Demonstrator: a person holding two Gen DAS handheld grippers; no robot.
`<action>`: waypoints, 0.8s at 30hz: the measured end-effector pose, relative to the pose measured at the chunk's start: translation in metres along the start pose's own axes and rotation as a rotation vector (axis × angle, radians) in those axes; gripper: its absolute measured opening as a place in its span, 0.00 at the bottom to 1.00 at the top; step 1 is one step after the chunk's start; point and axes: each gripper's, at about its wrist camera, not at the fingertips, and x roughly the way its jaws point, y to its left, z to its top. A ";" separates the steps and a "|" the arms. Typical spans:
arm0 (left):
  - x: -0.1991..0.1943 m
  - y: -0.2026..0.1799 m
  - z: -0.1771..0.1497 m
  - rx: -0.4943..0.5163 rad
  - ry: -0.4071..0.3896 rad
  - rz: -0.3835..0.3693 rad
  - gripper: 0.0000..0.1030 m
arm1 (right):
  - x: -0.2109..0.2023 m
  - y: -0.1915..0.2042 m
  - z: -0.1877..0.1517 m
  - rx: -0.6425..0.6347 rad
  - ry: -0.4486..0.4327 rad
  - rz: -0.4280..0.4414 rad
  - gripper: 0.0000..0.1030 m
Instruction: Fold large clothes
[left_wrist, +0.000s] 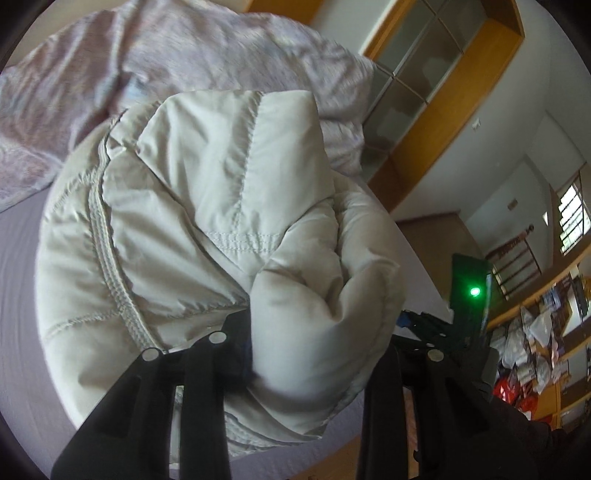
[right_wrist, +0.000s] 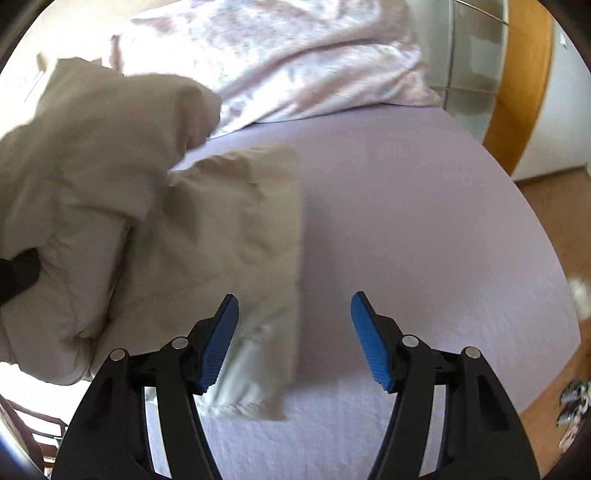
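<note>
1. Puffy cream jacket (left_wrist: 207, 206) bulges between the left gripper (left_wrist: 314, 354) fingers, which clamp a thick fold of it above the lilac bed (right_wrist: 406, 221).
2. Right gripper (right_wrist: 293, 339) hovers spread wide, holding nothing, over the flat part.
3. Lay the lifted fold squarely onto it; padding may spring back.

No text, label, brand, number or sign could be read in either view. The items on the shelves (left_wrist: 546, 332) at the far right of the left wrist view were too small and blurred to make out.
</note>
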 end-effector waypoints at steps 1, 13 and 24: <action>0.005 -0.003 0.001 0.005 0.010 0.001 0.30 | -0.001 -0.007 -0.001 0.008 0.001 -0.007 0.63; 0.057 -0.042 0.008 0.092 0.091 0.037 0.44 | -0.019 -0.069 -0.009 0.121 -0.011 -0.041 0.63; -0.001 -0.047 0.025 0.162 0.010 0.080 0.68 | -0.045 -0.052 0.037 0.109 -0.102 0.081 0.63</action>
